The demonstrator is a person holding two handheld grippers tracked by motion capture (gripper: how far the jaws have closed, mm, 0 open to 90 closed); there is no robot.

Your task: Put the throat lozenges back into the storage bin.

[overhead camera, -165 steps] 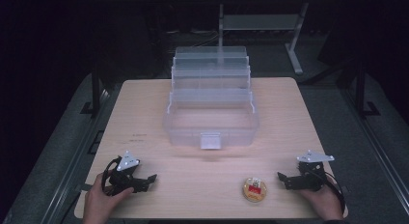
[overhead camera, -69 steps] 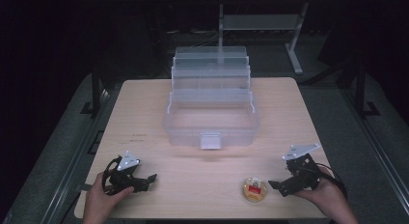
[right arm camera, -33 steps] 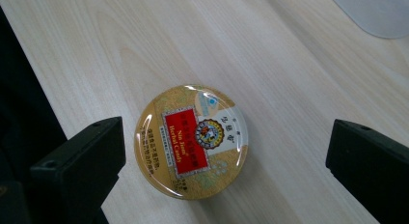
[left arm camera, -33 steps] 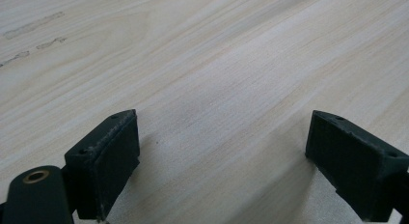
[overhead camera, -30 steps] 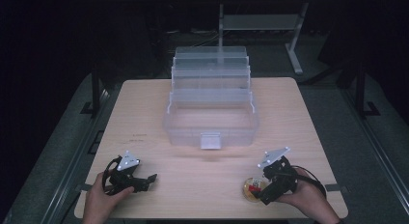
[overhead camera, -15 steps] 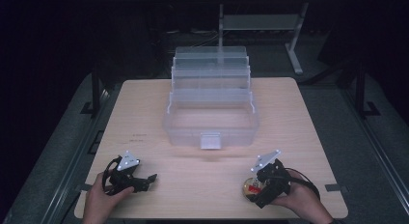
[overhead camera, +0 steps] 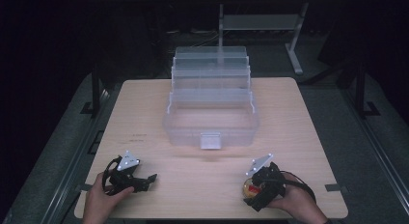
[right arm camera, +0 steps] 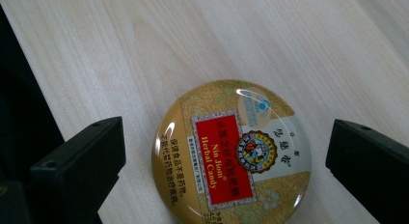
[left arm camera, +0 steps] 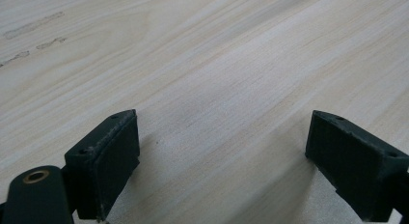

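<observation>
The right tongs (right arm camera: 224, 175), spread wide, are straddling the candy tin (right arm camera: 231, 154) lying in front of the clear organizer box (overhead camera: 211, 108); centring before squeezing should prevent slipping. The left tongs (left arm camera: 231, 171) are idling, spread.

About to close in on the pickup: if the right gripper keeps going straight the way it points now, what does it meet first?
Most likely the round candy tin. The right gripper points down at it with its jaws open on either side of the lid, apart from it. Under the tin lies the wooden table. Depth to the lid is unclear.
</observation>
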